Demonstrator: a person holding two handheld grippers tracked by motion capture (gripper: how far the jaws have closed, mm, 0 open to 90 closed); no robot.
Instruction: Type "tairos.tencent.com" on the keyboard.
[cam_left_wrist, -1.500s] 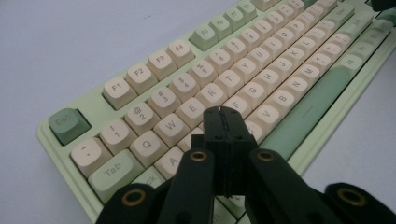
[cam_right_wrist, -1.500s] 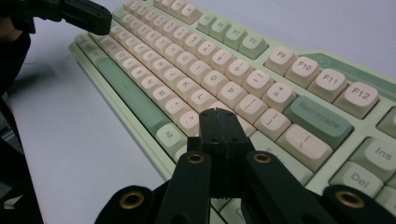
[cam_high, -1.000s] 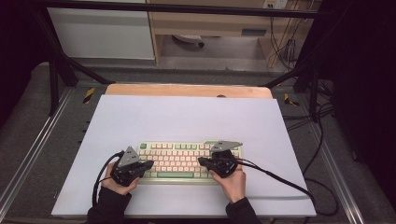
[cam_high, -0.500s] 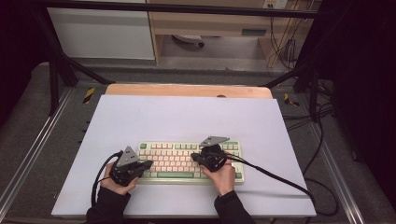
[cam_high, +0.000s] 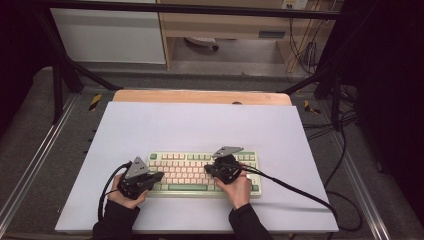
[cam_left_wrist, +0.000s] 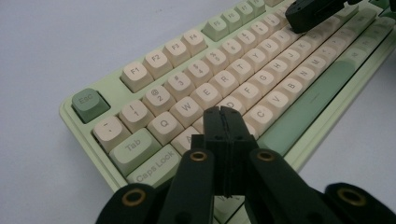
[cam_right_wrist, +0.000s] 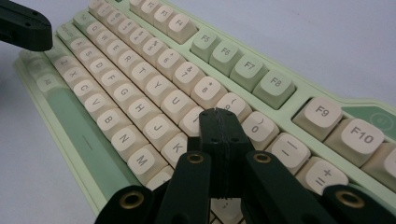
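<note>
Green and cream keyboard (cam_high: 202, 172) sitting on the white table cover (cam_high: 200, 125), near the person's edge, roughly centred. Left gripper (cam_left_wrist: 223, 112) pinched fully shut with nothing in it, tips over the home row around S and D. Right gripper (cam_right_wrist: 219, 114) same deal, clamped shut and empty, tips over the O/L area, near the 9 and 0 keys
</note>
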